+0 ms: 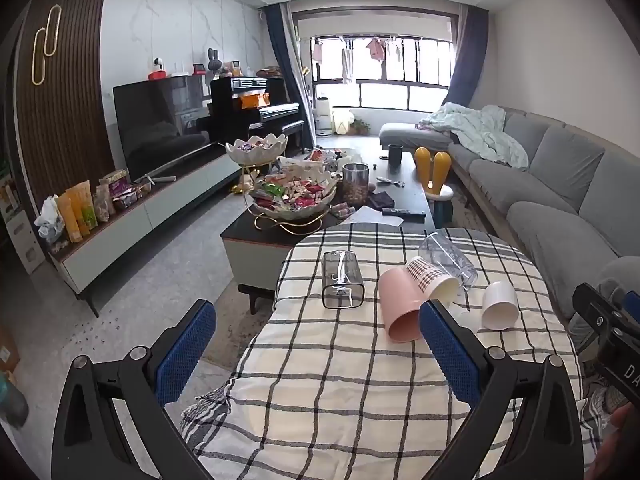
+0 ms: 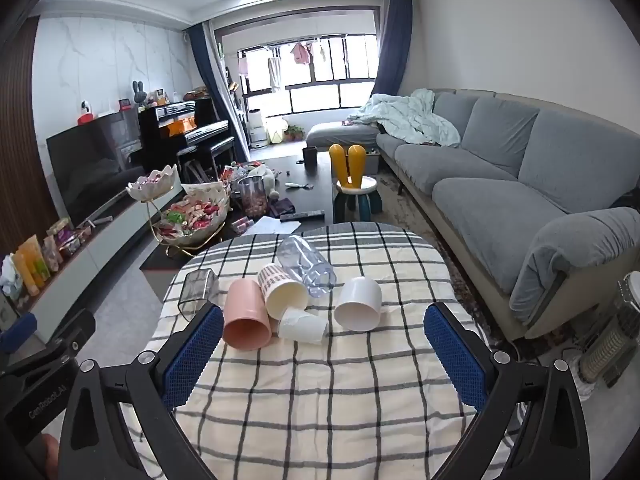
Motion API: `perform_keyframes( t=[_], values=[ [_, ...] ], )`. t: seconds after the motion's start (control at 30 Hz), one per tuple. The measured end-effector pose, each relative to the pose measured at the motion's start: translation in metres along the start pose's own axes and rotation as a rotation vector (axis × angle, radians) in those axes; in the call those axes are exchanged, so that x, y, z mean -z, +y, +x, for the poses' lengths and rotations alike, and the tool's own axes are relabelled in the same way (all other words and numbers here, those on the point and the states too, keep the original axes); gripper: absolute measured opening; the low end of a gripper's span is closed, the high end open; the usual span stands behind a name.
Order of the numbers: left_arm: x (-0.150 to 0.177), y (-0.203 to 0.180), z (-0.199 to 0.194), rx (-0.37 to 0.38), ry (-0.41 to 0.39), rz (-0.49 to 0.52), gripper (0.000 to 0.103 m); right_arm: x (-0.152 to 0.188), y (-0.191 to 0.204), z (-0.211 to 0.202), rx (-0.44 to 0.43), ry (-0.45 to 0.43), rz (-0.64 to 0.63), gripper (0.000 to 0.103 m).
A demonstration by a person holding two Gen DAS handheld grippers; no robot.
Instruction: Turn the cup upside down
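Several cups lie on their sides on a small table with a checked cloth [image 2: 320, 400]. A pink cup [image 2: 245, 316] [image 1: 400, 308], a cream cup with a checked band [image 2: 282, 290] [image 1: 434, 280], a small white paper cup [image 2: 302, 326], a white cup [image 2: 359, 304] [image 1: 499, 305], a clear ribbed cup [image 2: 306, 266] [image 1: 448, 258] and a clear square glass [image 2: 197, 292] [image 1: 342, 280]. My left gripper [image 1: 316, 348] is open and empty, short of the cups. My right gripper [image 2: 324, 356] is open and empty, just in front of the cups.
A dark coffee table [image 1: 408, 188] with snack bowls [image 1: 296, 196] and a jar stands beyond the small table. A grey sofa [image 2: 500, 184] runs along the right. A TV and low cabinet [image 1: 132, 216] line the left wall. A heater [image 2: 612, 344] stands at the right.
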State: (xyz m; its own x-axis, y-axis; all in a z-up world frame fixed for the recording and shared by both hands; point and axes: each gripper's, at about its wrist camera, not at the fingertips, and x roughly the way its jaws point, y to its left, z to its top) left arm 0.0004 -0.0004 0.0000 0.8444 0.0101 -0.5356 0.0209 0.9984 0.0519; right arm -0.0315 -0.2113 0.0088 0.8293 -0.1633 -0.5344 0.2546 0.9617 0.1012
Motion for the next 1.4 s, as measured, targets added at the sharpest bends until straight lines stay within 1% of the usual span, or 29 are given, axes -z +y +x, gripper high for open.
perform_keyframes(
  t=[0.13, 0.43, 1.4],
  values=[
    [0.0, 0.0008, 0.0, 0.011, -0.001, -0.014, 0.103, 0.0001, 0.0002, 0.0001, 0.003, 0.005, -0.003, 0.101],
    [0.0007, -0.0044, 0.0008, 0.011, -0.007, -0.012, 0.103, 0.0004, 0.0003, -0.0003, 0.003, 0.004, -0.003, 0.101],
    [-0.0003, -0.0015, -0.0043, 0.009, -0.013, -0.013, 0.103, -0.0008, 0.0009, 0.0023, 0.0, 0.006, 0.0, 0.101]
  ],
)
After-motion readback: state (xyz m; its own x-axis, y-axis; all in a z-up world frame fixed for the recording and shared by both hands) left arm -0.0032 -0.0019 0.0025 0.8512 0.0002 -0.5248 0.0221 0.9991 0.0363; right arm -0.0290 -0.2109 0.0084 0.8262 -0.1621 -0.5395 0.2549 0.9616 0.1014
